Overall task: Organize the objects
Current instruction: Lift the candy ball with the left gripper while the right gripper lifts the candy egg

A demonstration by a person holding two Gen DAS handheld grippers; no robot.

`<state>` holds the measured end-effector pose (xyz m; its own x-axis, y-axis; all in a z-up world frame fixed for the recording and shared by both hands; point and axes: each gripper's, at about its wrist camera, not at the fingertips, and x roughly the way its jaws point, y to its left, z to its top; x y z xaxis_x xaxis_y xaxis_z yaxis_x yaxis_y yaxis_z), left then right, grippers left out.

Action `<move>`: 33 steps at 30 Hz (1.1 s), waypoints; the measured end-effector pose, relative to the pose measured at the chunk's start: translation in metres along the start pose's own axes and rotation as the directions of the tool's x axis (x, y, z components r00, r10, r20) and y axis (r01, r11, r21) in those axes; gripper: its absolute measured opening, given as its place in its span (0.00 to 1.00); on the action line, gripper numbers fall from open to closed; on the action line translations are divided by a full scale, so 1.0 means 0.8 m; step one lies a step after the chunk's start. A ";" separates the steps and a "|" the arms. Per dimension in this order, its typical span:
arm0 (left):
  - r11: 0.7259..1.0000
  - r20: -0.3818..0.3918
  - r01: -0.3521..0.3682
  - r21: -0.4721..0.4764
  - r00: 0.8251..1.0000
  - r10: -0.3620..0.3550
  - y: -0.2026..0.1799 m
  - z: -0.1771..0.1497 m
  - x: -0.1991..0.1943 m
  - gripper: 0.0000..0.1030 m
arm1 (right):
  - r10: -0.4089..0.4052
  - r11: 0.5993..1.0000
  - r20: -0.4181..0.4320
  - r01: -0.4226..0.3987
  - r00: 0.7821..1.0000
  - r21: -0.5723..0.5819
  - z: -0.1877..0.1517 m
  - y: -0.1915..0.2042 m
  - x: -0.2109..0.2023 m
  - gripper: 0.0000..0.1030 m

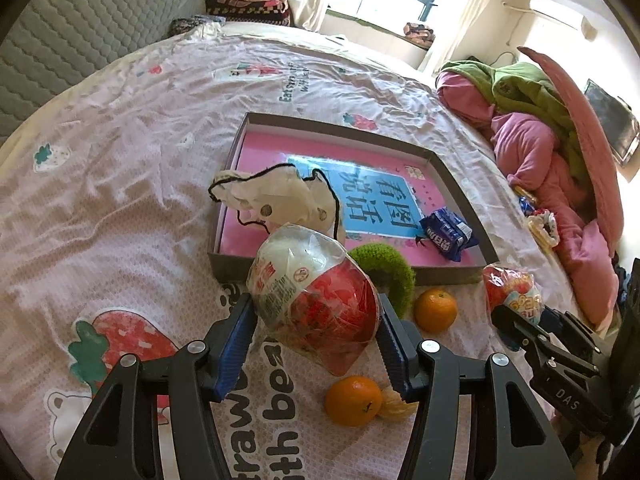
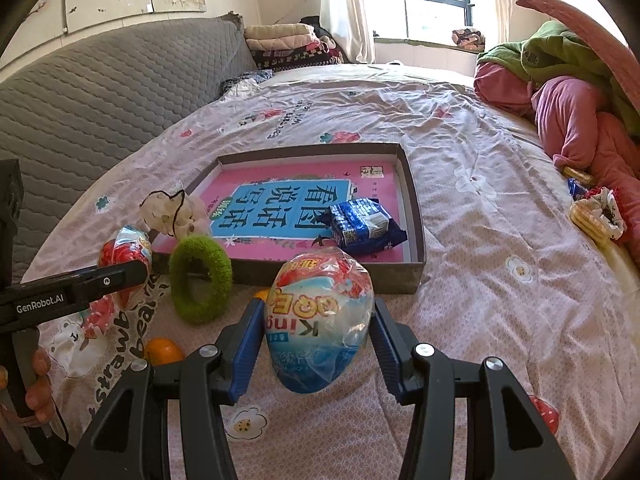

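Glossy, crinkled clear plastic wraps the red-and-white egg (image 1: 316, 300). The fingers (image 1: 236, 340) carry ribbed blue rubbery pads on matt black plastic. At one o'clock, the ring (image 1: 390, 274) looks fuzzy green; the box (image 1: 460, 176) is matt cardboard; the bedsheet (image 1: 120, 160) is wrinkled cloth.

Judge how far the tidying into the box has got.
Done: a blue snack packet and a cream scrunchie lie in the box. In hand: each gripper, left and right, grips a wrapped toy egg. Left: green scrunchie and oranges on the bedsheet.
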<state>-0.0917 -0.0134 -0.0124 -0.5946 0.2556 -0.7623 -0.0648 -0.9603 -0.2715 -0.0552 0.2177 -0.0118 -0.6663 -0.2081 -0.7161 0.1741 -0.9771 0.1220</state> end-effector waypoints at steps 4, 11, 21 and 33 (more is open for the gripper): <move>1.000 0.015 -0.005 0.006 1.000 0.005 -0.002 0.005 -0.007 0.58 | 0.006 1.000 0.013 -0.006 1.000 0.001 0.004 -0.001 -0.003 0.51; 1.000 0.034 -0.007 0.012 0.999 0.006 -0.008 0.017 -0.008 0.58 | 0.005 1.000 0.035 -0.005 0.999 0.003 0.014 -0.007 -0.005 0.51; 1.000 0.014 -0.019 0.004 1.000 0.019 -0.002 0.029 0.017 0.58 | -0.009 1.000 0.030 0.009 1.000 0.003 0.027 -0.015 0.007 0.51; 1.000 0.006 -0.017 -0.008 1.000 0.017 0.006 0.046 0.045 0.58 | -0.027 1.000 0.013 0.028 1.000 -0.015 0.040 -0.017 0.040 0.51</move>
<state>-0.1428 -0.0126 -0.0194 -0.6002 0.2389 -0.7633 -0.0485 -0.9635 -0.2633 -0.1019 0.2233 -0.0144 -0.6805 -0.1819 -0.7098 0.1663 -0.9818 0.0921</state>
